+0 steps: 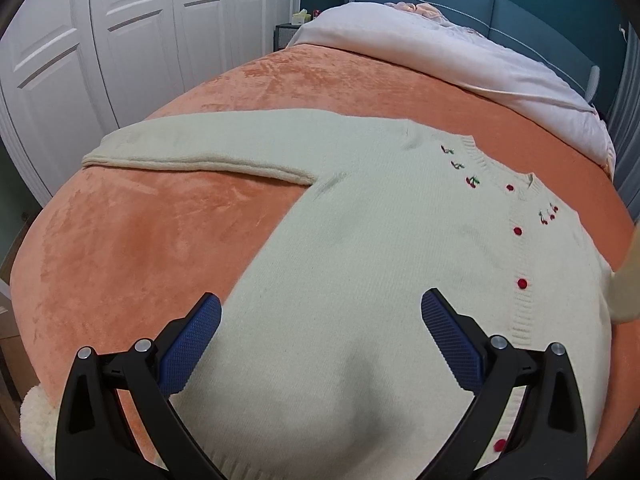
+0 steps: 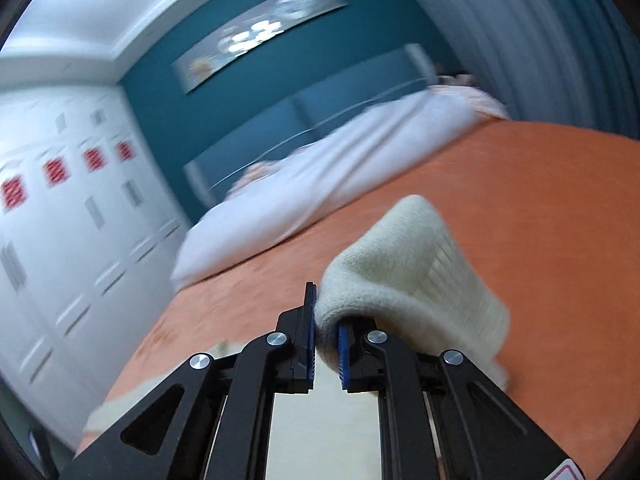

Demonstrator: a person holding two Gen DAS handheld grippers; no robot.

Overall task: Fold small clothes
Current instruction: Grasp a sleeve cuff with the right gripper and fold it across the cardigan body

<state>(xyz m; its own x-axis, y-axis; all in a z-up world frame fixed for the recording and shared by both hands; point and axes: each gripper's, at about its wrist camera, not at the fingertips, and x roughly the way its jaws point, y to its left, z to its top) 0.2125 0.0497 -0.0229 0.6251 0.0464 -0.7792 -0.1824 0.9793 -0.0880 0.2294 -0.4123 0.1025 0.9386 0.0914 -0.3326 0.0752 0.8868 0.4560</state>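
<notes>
- Left wrist view: a cream cardigan [image 1: 360, 240] lay flat on the orange blanket [image 1: 120, 248] of a bed, front up, with red buttons [image 1: 522, 283] down its placket and small cherry embroidery [image 1: 472, 181] beside the neckline.
- One sleeve [image 1: 192, 152] stretched out flat to the left across the blanket, its cuff near the bed's left edge.
- The left gripper [image 1: 320, 312] hung over the cardigan's lower body with its blue pads [image 1: 192, 344] spread wide; nothing sat between them, and I could not tell whether the tips touched the knit.
- A white duvet [image 1: 460, 60] lay folded back at the head of the bed, against a blue headboard [image 1: 520, 4]; white wardrobe doors [image 1: 120, 40] stood to the left.
- A blurred bit of cream knit [image 1: 624, 284] showed raised at the right edge of this view.
- No container showed in either view; the cardigan rested straight on the blanket.
- Right wrist view, much blurred: the right gripper [image 2: 326, 344] was nearly pressed together, pinching a fold of the cardigan's cream knit [image 2: 412, 264].
- The pinched knit bulged up and over the right finger, lifted off the blanket [image 2: 540, 200].
- Behind it lay the duvet [image 2: 320, 176], the headboard [image 2: 328, 104] and a teal wall with a picture [image 2: 256, 36].
</notes>
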